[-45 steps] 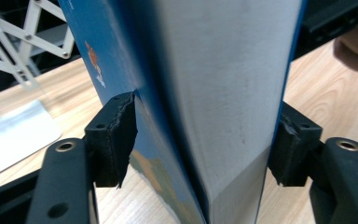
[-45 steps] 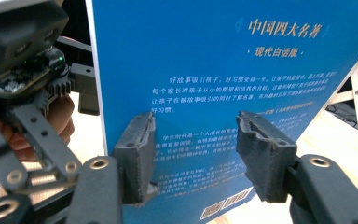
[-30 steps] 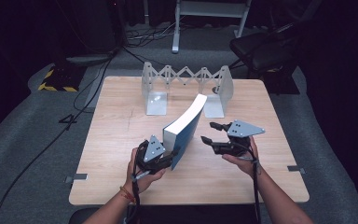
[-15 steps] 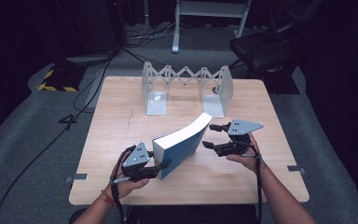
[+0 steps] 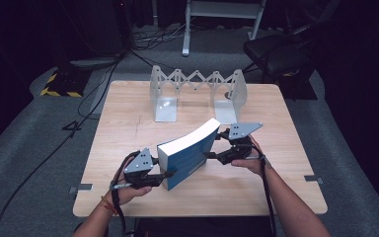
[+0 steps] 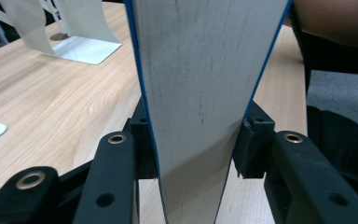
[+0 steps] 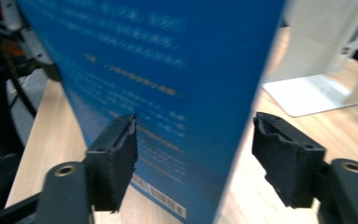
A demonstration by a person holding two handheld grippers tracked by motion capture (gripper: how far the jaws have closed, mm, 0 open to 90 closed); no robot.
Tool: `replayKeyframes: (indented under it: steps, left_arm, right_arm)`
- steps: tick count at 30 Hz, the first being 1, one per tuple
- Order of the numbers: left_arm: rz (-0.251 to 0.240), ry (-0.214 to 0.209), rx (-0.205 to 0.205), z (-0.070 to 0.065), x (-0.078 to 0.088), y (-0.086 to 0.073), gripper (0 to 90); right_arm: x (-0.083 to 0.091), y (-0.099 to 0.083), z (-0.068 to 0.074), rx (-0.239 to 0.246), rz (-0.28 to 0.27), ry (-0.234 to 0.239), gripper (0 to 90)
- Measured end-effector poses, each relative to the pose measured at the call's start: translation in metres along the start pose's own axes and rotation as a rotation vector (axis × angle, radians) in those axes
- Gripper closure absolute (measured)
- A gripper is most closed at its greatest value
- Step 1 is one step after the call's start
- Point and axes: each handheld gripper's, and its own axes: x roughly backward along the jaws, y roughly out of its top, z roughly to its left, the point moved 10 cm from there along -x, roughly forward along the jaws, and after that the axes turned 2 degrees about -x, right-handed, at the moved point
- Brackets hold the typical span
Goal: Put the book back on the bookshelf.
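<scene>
The wooden surface (image 5: 128, 123) carries a folding metal bookend rack (image 5: 197, 91) by its far edge. A thick blue book (image 5: 187, 155) stands tilted near the front edge (it looks heavy and stiff, with a slick cover). The left claw (image 5: 165, 174) pinches its page end tight. The right claw (image 5: 216, 148) is open around its far end, just widened, not pressing. Hold it across its thickness.

book (image 7: 168, 70) cover txt blurred, top & btm cropped
</scene>
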Motion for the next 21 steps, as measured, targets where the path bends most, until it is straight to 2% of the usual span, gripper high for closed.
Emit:
replayKeyframes:
  steps: [3, 5, 7, 11, 12, 15, 18, 21]
  left_arm:
    - [0.000, 0.044, -0.018, 0.002, 0.001, -0.002, 58.4]
    - [0.002, 0.080, -0.027, 0.004, 0.001, -0.004, 56.5]
    - [0.027, 0.114, -0.043, 0.008, 0.001, -0.009, 53.6]
    - [0.033, 0.120, -0.027, 0.011, 0.000, -0.013, 51.1]
    - [0.042, 0.130, -0.034, 0.012, 0.000, -0.014, 50.2]
    - [0.047, 0.130, -0.017, 0.015, 0.000, -0.015, 48.6]
    - [0.067, 0.137, -0.001, 0.020, 0.003, -0.017, 48.2]
    - [0.070, 0.120, -0.002, 0.021, 0.005, -0.018, 47.1]
  right_arm:
    - [-0.006, 0.001, 0.001, 0.013, 0.007, -0.021, 31.2]
    - [-0.006, 0.000, 0.000, 0.015, 0.011, -0.031, 33.4]
    - [-0.004, -0.001, -0.001, 0.011, 0.010, -0.030, 38.4]
    - [0.002, -0.003, -0.002, 0.008, 0.007, -0.013, 45.2]
    - [0.004, -0.003, -0.001, 0.016, 0.010, -0.003, 46.7]
    - [0.007, -0.005, 0.002, 0.028, 0.017, 0.013, 50.5]
    - [0.014, -0.007, 0.010, 0.057, 0.017, 0.048, 55.5]
    - [0.019, -0.008, 0.020, 0.087, 0.013, 0.058, 57.8]
